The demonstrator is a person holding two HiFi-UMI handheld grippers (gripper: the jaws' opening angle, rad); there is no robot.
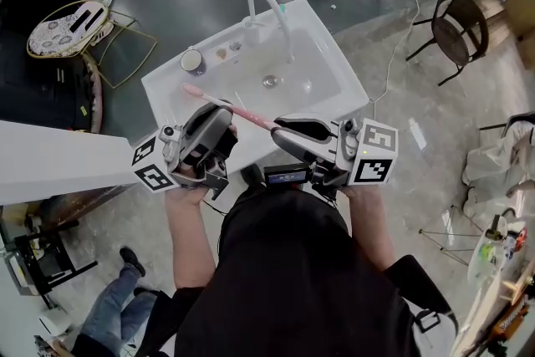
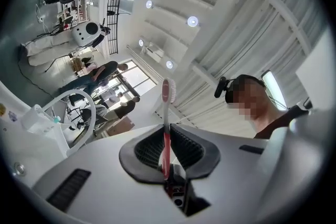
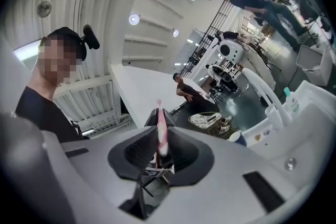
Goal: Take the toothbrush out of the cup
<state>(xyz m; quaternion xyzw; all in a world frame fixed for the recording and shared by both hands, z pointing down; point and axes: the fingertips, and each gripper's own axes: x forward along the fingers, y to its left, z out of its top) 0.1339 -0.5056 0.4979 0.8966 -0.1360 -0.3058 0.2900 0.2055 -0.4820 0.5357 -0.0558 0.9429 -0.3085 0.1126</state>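
Toothbrush (image 1: 242, 110), L+R hand-held grippers (image 1: 222, 118) (image 1: 282, 130) clamped, tips converging

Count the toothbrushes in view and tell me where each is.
1. The pink plastic toothbrush is held over the front edge of the white sink. The left gripper has its jaws on the toothbrush's middle, and the right gripper has its jaws on the handle end. Others could be hidden.

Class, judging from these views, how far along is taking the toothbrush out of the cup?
Done: the pink plastic toothbrush is clear of the small round cup on the white sink. In hand: the left tool and right tool both clamp it in mid-air. Left: probably only setting it down or letting one tool go.
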